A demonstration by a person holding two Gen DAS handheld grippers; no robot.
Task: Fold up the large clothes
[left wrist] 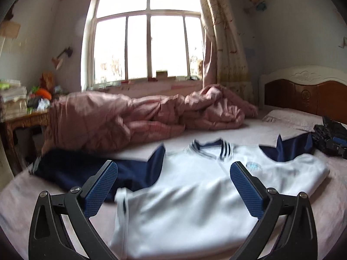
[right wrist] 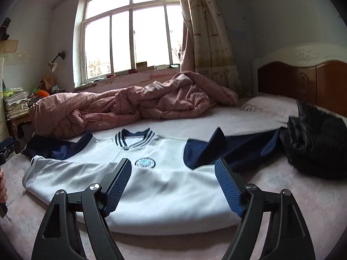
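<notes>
Hovering above the bed (right wrist: 282,173), both sets of jaws stand spread wide with nothing between their blue pads. Seen from its own camera, the left gripper (left wrist: 174,174) hangs over the left part of a white jacket (left wrist: 195,195), which is blurred there. The right gripper (right wrist: 173,170) hangs over the jacket's lower front, also clear of the cloth.

That jacket (right wrist: 151,186) lies flat, front up, across the near half of the bed, its hem toward the near edge and its striped navy-and-white collar (right wrist: 134,139) toward the far edge. A round badge (right wrist: 144,163) sits on the chest, just past the right gripper's left finger. Navy sleeves (right wrist: 229,149) spread out to either side; one reaches toward a black padded garment (right wrist: 316,147) heaped near the headboard end, the other toward the foot end.

Along the far edge of the bed lies a crumpled pink quilt (right wrist: 134,106), and a pink pillow (right wrist: 271,106) rests against the wooden headboard (right wrist: 303,80). Behind them are a bright window (right wrist: 130,36) and a patterned curtain (right wrist: 206,39). A cluttered desk (left wrist: 26,117) stands past the foot end. At the left rim of the right wrist view, part of a hand (right wrist: 2,186) shows.
</notes>
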